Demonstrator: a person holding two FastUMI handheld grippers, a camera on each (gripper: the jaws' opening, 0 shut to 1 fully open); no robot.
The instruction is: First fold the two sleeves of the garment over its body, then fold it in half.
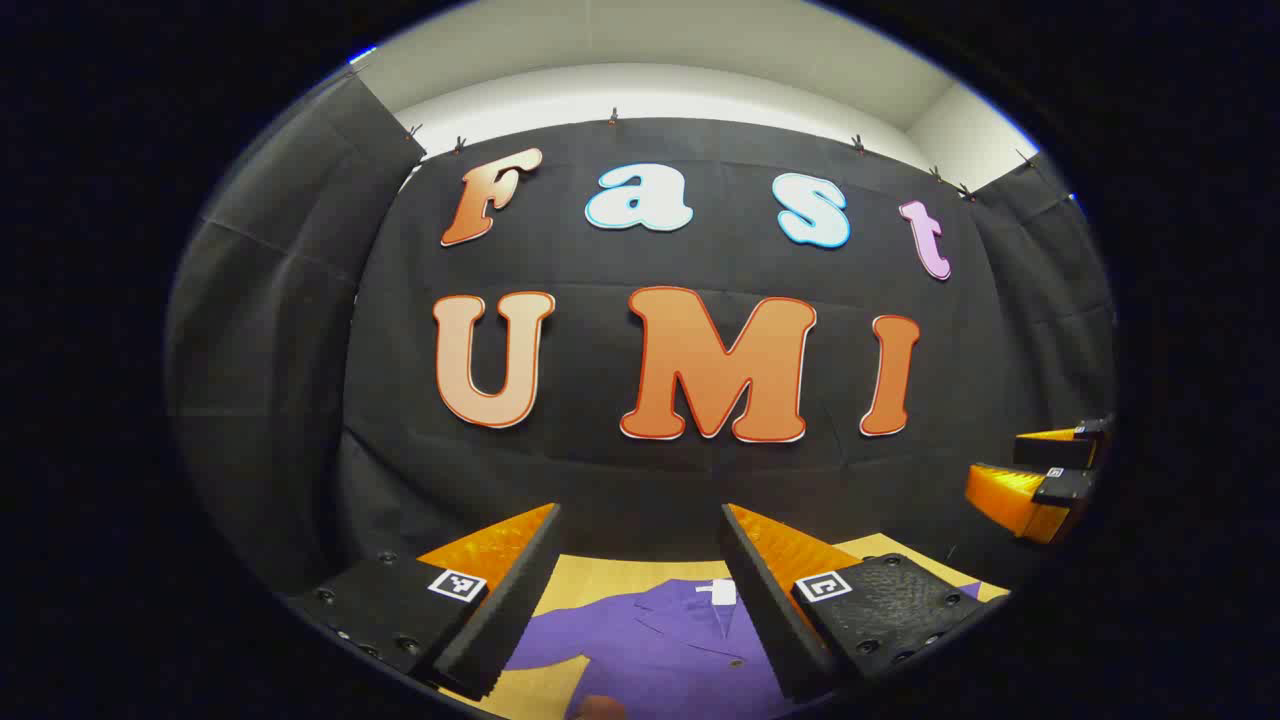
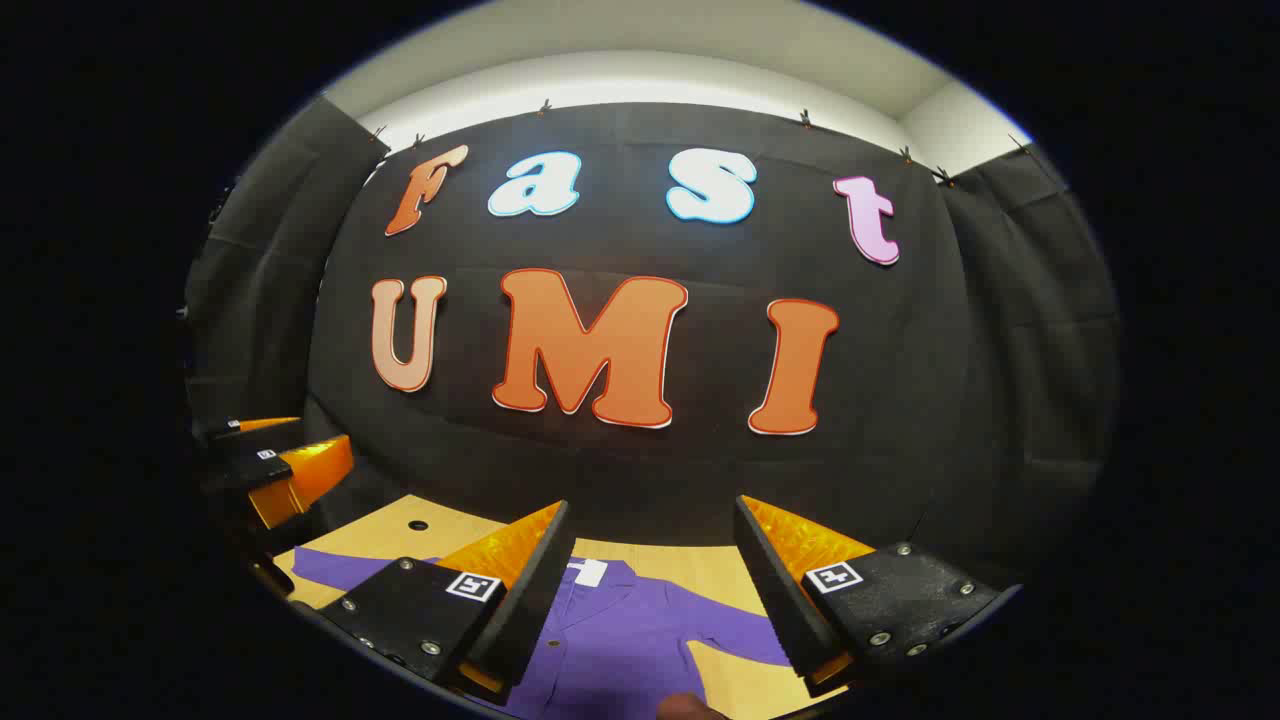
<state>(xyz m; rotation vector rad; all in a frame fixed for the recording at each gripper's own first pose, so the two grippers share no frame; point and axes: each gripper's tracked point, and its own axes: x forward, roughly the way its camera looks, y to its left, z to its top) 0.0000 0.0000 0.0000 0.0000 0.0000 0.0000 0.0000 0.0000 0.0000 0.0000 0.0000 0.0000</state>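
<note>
A purple collared shirt [image 1: 665,645] lies flat on a light wooden table [image 1: 610,575], collar toward the far wall, with a white tag at the neck. My left gripper [image 1: 640,520] hovers above it, open, nothing between its fingers. In the right gripper view the same shirt [image 2: 620,640] spreads below my right gripper [image 2: 652,515], also open and empty, with one sleeve reaching left and one right. The right gripper [image 1: 1040,480] shows at the right edge of the left gripper view. The left gripper [image 2: 275,465] shows at the left edge of the right gripper view.
The black cloth wall stands just behind the table's far edge [image 2: 660,548]. A small dark hole [image 2: 417,524] marks the tabletop near the shirt's left sleeve. Something rounded and brownish [image 2: 690,708] peeks in at the bottom edge.
</note>
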